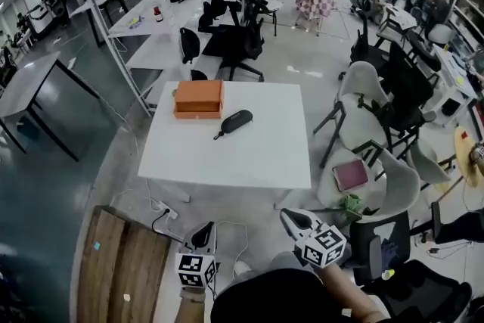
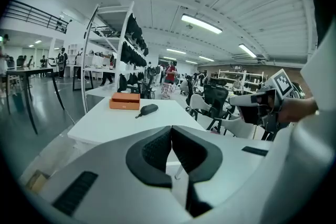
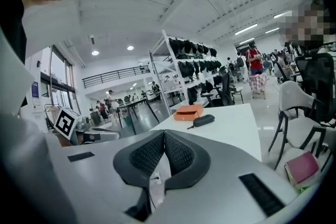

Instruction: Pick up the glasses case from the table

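The glasses case [image 1: 236, 121], a dark, smooth oblong pod with a thin cord at its left end, lies flat toward the far side of the square white table [image 1: 249, 163]. It sits just right of a flat rectangular orange box [image 1: 198, 99] and is well apart from both grippers. The left gripper [image 2: 171, 129] is clenched, its dark ribbed pads meeting tip to tip with nothing between them, and the right gripper [image 3: 164, 132] is likewise clenched and empty.

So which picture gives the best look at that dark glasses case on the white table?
The head view: looking down, it shows the whole glasses case with its cord, beside the orange box. The left gripper view and right gripper view both show it small, distant and side-on.
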The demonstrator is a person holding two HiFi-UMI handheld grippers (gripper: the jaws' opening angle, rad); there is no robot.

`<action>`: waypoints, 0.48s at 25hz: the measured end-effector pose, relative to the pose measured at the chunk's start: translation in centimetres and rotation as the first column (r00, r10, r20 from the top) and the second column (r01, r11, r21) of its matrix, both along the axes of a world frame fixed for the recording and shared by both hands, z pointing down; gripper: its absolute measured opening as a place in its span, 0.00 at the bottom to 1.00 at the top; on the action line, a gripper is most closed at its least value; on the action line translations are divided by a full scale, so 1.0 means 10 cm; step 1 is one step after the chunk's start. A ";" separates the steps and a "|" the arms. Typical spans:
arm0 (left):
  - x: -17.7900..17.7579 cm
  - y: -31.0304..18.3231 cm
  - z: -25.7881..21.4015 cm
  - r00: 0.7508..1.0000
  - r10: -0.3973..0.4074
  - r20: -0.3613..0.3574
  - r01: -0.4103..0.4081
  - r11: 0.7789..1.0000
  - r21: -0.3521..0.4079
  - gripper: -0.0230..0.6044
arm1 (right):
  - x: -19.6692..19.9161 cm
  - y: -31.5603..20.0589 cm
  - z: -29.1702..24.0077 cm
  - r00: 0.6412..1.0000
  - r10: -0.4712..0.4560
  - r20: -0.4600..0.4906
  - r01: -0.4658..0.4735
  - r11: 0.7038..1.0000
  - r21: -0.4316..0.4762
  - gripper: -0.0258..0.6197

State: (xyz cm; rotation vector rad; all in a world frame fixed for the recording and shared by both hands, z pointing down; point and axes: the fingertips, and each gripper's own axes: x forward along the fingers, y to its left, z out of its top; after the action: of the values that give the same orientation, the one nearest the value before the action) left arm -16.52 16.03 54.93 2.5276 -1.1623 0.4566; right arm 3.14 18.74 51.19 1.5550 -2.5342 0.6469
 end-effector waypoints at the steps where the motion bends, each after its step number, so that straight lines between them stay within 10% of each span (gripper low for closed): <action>1: -0.07 -0.03 0.02 1.000 -0.003 0.002 0.003 1.000 -0.001 0.07 | -0.04 -0.05 0.01 1.000 0.000 -0.004 0.000 1.000 0.002 0.08; 12: -0.18 -0.73 0.11 0.997 -0.079 0.023 0.080 0.996 -0.033 0.07 | -0.14 -1.00 0.06 0.998 -0.066 0.013 0.066 0.998 -0.010 0.08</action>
State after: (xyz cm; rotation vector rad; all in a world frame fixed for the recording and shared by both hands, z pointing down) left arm -18.34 8.76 56.05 2.4433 -1.2472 0.4806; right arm 1.78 8.73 51.75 1.4621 -2.5748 0.6626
